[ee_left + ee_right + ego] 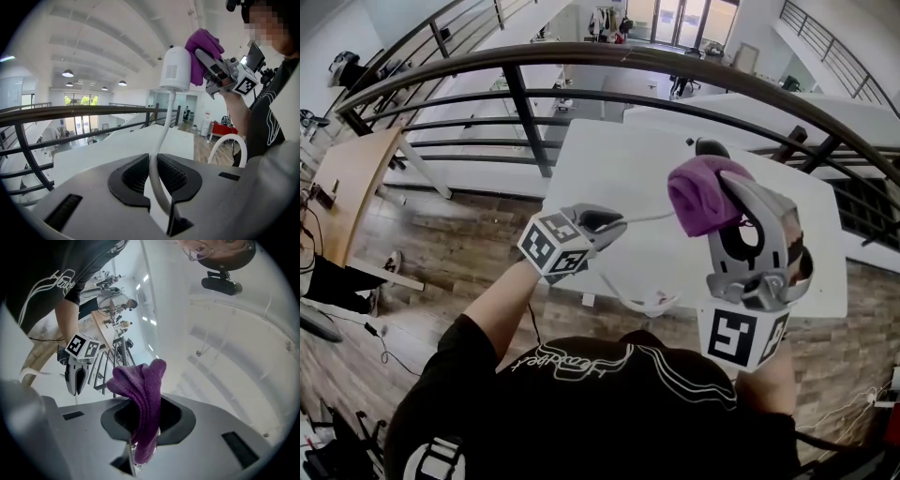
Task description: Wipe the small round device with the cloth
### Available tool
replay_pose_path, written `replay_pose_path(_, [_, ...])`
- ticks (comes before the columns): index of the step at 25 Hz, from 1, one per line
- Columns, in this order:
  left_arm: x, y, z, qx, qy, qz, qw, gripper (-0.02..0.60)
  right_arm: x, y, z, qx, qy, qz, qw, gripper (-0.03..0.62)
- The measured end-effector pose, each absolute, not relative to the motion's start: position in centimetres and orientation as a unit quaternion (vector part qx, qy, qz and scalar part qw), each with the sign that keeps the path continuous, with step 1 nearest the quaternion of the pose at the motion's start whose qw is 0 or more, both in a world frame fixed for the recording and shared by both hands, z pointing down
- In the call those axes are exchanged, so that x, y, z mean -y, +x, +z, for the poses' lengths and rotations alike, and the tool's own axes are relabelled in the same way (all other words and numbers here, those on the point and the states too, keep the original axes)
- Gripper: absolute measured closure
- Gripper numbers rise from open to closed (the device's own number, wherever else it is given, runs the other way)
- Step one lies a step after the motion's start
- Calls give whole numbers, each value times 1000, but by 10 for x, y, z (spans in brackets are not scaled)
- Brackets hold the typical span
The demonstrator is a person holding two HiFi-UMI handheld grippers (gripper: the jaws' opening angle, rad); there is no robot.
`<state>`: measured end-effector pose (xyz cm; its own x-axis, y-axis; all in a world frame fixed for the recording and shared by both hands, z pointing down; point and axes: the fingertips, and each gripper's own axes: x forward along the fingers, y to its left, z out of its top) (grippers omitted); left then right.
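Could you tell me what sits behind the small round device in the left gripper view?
The purple cloth, clamped in the right gripper, bunches behind its upper edge; the device hides where they meet.

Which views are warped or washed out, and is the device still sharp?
Head view: strong fisheye, the railing bows into an arc. Left gripper view: dark vignette at the corners, yet the device and cable are sharp against the bright ceiling. Right gripper view: cloth sharp, pale washed-out background.
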<state>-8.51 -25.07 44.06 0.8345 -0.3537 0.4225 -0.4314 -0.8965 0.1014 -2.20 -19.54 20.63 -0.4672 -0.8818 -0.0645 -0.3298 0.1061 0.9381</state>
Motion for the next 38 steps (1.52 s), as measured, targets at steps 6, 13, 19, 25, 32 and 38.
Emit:
replay_pose_path(6, [251,-84,441,206,952,202,98,520,192,-26,218,696,434,-502,274,533])
replay_pose_path(13, [252,-86,441,205,953,197,102,520,189,-29,233,714,431,-481,269,533])
replay_pose_path(19, [250,-84,439,206,954,190,107,520,186,-28,262,728,421,-455,292,533])
replay_pose_path(25, [250,-85,437,208,954,187,108,520,188,-32,292,752,404,-424,304,533])
replay_pose_path(32, [250,-85,440,213,953,186,105,520,189,-29,324,780,379,-382,321,533])
replay_pose_path(38, [248,-85,440,222,952,187,100,518,179,-23,337,791,373,-360,324,533])
